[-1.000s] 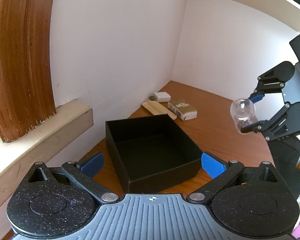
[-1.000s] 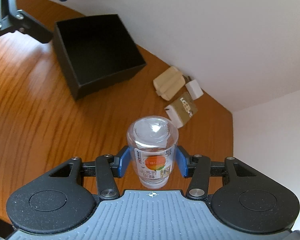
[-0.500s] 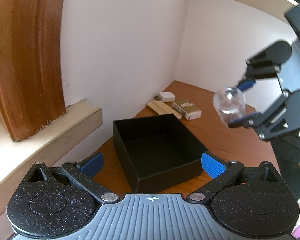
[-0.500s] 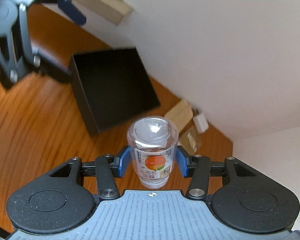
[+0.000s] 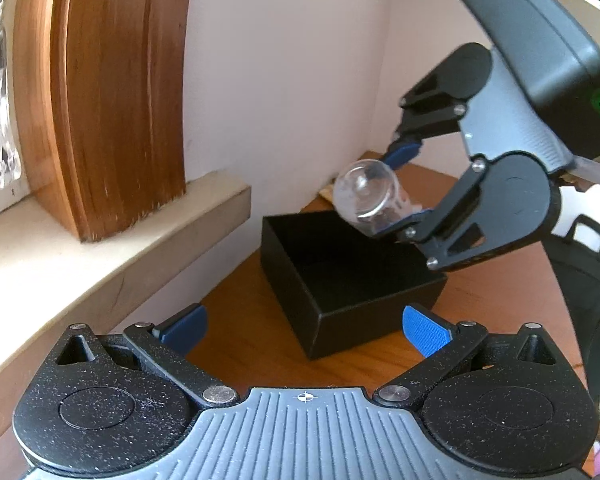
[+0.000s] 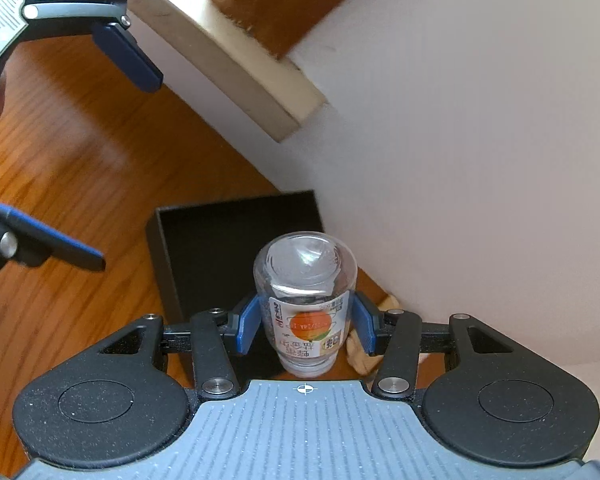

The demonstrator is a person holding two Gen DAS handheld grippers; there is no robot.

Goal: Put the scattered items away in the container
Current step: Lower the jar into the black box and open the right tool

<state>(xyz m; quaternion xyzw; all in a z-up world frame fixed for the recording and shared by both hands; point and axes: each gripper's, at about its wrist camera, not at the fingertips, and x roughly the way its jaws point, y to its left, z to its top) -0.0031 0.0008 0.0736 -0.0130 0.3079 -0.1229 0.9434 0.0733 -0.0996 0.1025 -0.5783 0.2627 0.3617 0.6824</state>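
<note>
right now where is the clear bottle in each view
Left wrist view: the clear bottle is right of centre, held in the right tool, above the far edge of the black box.
Right wrist view: the bottle is at lower centre, clamped between the blue pads, with the box just behind it.
Shared landmark: the black box against the white wall.

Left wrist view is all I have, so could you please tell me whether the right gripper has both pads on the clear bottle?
Observer: Yes. In the right wrist view the right gripper presses both blue pads against the clear bottle at label height.
Operator: Thank you. What does the label show?
Observer: An orange circle with printed characters around it.
Operator: Is anything else waiting to be tidied?
Observer: A tan item peeks out just below the right-hand pad.
</note>
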